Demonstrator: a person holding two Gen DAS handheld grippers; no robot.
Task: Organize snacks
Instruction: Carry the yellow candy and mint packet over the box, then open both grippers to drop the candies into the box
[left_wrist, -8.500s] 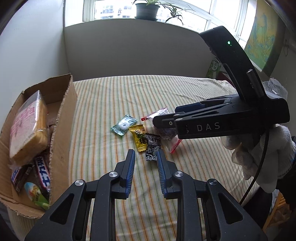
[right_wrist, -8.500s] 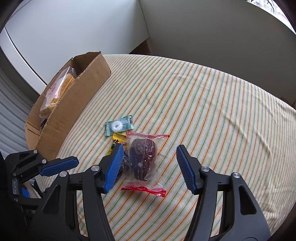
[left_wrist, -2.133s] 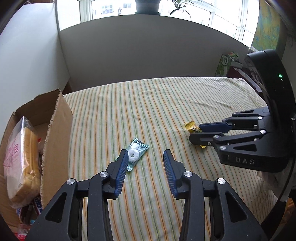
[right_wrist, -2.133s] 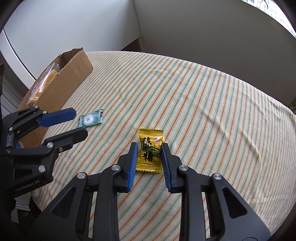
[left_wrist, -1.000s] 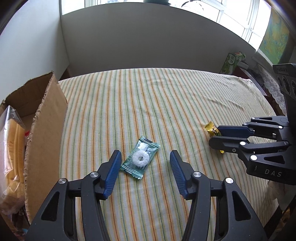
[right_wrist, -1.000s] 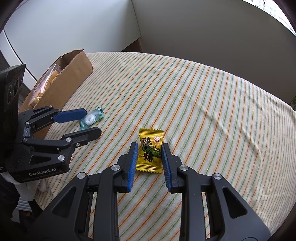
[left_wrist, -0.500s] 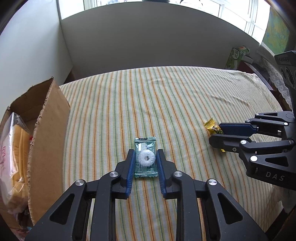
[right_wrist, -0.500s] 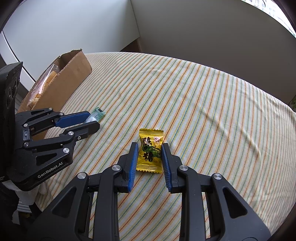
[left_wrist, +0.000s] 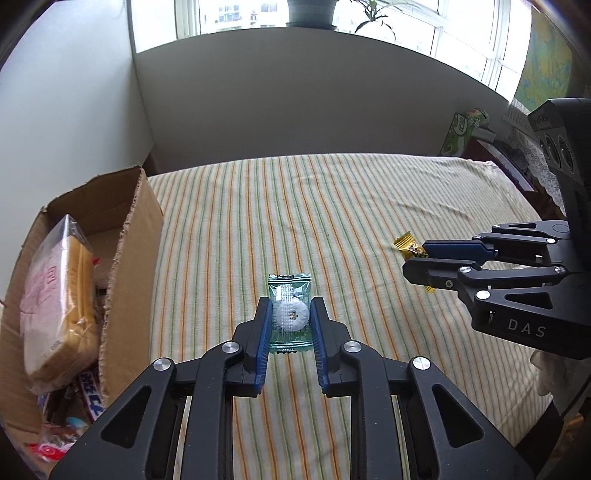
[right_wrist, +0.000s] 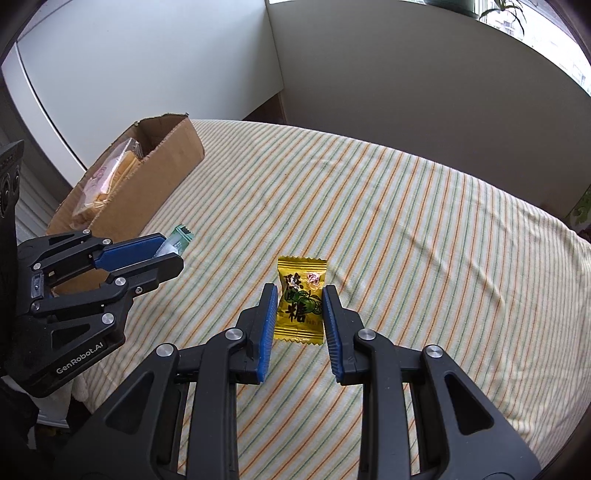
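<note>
Left wrist view: left gripper (left_wrist: 290, 319) fingers closing on the green mint candy (left_wrist: 290, 314), pads already pressing it. Right gripper (right_wrist: 300, 308) clenched on the yellow candy (right_wrist: 301, 299), both above the striped bed (left_wrist: 332, 206). Best carried left, released low inside the cardboard box (left_wrist: 133, 236). Legible: "DAS", "GenRobot.AI"; Chinese characters on yellow wrapper.

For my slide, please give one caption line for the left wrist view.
Left gripper closing on a green mint candy beside the cardboard box.
</note>
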